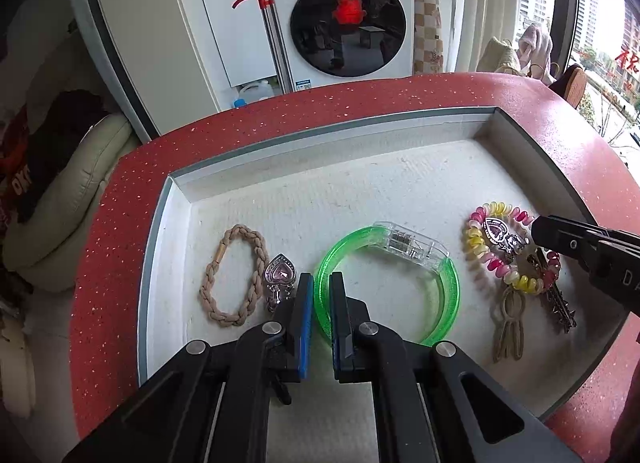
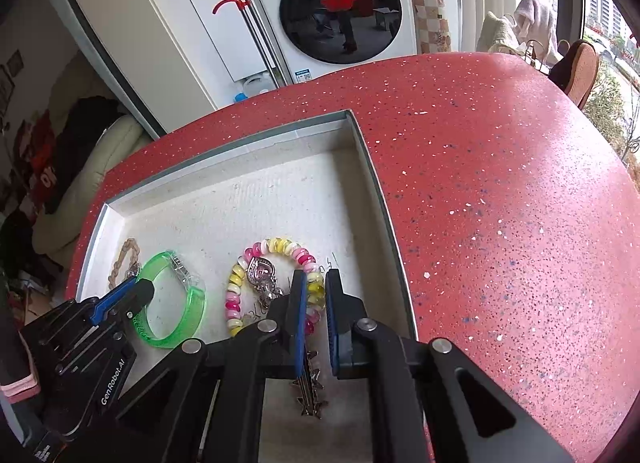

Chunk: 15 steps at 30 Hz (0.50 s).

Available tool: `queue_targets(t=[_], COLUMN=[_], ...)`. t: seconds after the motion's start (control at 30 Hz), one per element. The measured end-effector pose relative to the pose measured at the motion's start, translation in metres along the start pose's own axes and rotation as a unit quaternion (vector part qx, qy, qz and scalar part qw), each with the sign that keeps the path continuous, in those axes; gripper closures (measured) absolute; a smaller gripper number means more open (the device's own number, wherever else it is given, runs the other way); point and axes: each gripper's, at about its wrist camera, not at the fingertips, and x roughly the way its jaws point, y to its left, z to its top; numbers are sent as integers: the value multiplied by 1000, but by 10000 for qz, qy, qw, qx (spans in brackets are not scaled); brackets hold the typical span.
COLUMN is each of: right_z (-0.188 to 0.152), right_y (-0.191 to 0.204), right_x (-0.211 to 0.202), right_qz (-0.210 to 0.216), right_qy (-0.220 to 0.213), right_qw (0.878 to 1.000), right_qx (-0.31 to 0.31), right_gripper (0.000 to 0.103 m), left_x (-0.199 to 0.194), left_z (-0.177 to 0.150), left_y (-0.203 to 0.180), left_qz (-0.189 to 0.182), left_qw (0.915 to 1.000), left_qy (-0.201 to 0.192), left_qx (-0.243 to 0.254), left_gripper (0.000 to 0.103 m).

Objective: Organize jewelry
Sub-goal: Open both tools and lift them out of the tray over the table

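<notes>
A shallow white tray (image 1: 320, 167) on a red speckled table holds the jewelry. A beige braided band (image 1: 234, 275) lies at the left, a purple heart pendant (image 1: 280, 277) beside it. My left gripper (image 1: 322, 283) straddles the left rim of a green bangle (image 1: 448, 291) with a clear clasp; the jaws stand slightly apart around it. My right gripper (image 2: 316, 283) hangs over a pink and yellow coil bracelet (image 2: 236, 299), jaws slightly apart, the bracelet's right side between them. A silver heart charm (image 2: 260, 269) and a spiky hair clip (image 2: 310, 395) lie with it.
The red table (image 2: 500, 203) stretches wide to the right of the tray's rim (image 2: 380, 191). A beige looped hair tie (image 1: 510, 323) lies in the tray near the coil bracelet. A washing machine (image 1: 344, 15) and a sofa (image 1: 68, 191) stand beyond the table.
</notes>
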Motion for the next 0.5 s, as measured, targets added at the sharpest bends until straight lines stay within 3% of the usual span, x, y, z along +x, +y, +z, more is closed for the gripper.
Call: queue_targets(t=[0.07, 0.13, 0.2, 0.5], right_z=[0, 0, -1, -4], right_y=[-1, 0, 2, 11], right_x=[-1, -6, -13, -49], right_qz=[88, 164, 214, 388], right_qy=[32, 7, -95, -425], right_qw=[9999, 9998, 9997, 9983], right_qx=[36, 80, 84, 12], right_gripper=[90, 81, 61, 60], left_x=[-3, -8, -14, -35], left_z=[0, -1, -1, 2], left_y=[2, 3, 5, 9], left_qz=[-24, -46, -49, -20], left_qw=[10000, 9999, 9998, 9991], left_qy=[-15, -58, -133, -357], left_qx=[-52, -89, -106, -214], left_gripper=[77, 77, 77, 77])
